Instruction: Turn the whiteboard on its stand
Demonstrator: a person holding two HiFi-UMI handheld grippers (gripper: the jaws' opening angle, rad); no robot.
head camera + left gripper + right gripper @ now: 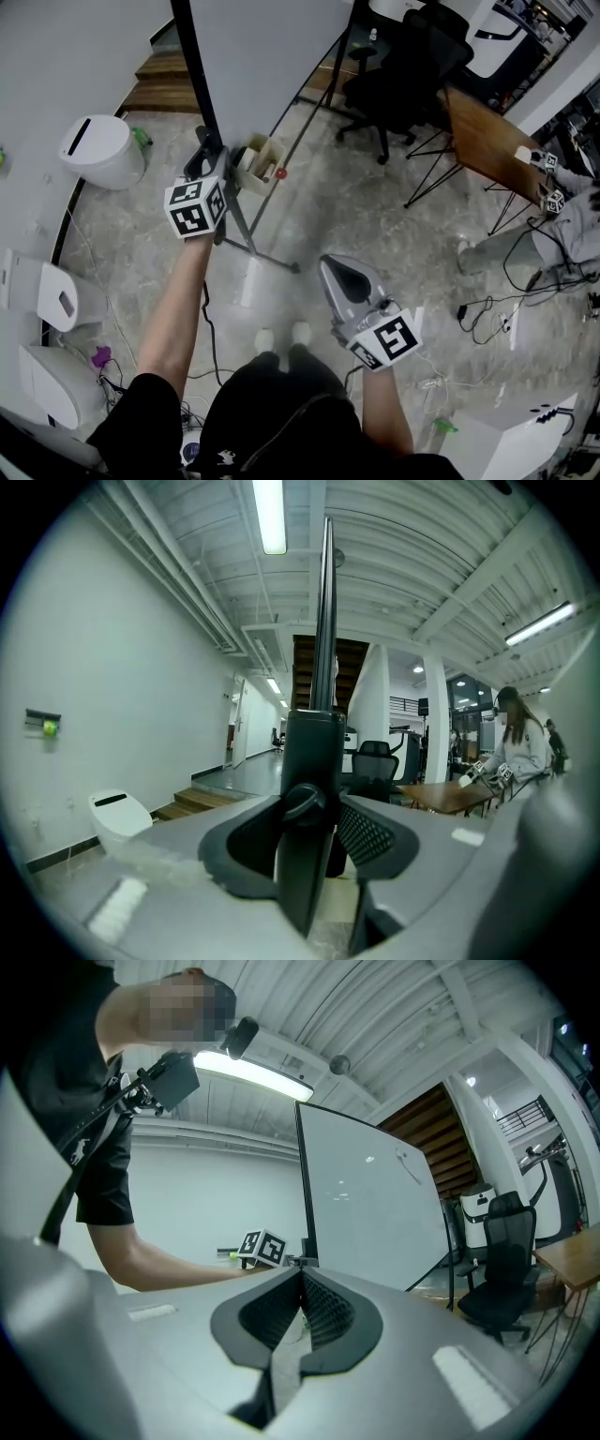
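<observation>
Only the left gripper view shows the left hand-held gripper (314, 829) clamped on the stand's black post (314, 752), at its knob. The right gripper view shows the whiteboard (375, 1204) face-on and upright, and the right hand-held gripper (300, 1277) closed on nothing. The head view alone shows an open box (261, 159) on the stand, just beside the left hand-held gripper. Its contents are too small to tell.

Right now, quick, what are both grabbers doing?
Left gripper: closed on the whiteboard frame.
Right gripper: closed, holding nothing.
</observation>
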